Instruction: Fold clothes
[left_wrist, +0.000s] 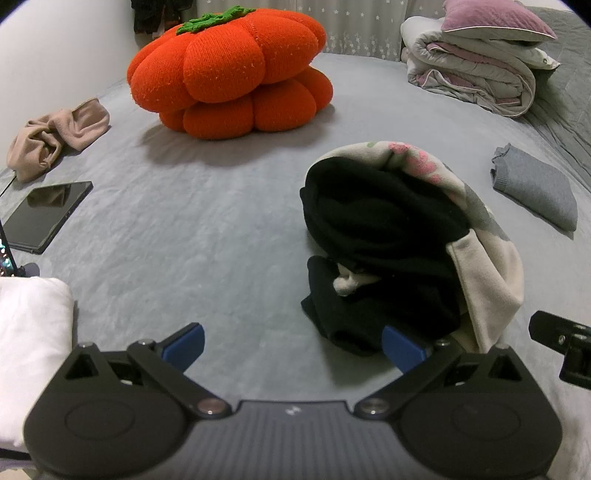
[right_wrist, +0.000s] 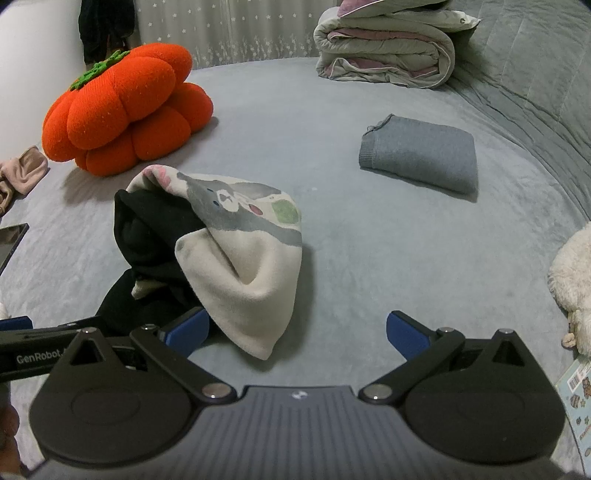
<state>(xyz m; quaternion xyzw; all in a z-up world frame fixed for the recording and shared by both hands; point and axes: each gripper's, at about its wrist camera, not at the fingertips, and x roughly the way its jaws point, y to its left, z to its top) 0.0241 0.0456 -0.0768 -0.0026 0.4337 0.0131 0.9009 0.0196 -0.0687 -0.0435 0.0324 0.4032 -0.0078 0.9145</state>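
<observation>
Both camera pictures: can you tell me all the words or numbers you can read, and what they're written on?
"GenRobot": white letters on the black body of the left gripper, seen at the left edge of the right wrist view; whatever follows is cut off.
Sticker sheet at the right edge: barcode and small print, too small and blurred to read.
Small white logo on the right gripper: a mark, not letters.
Tablet: dark screen, no text.
</observation>
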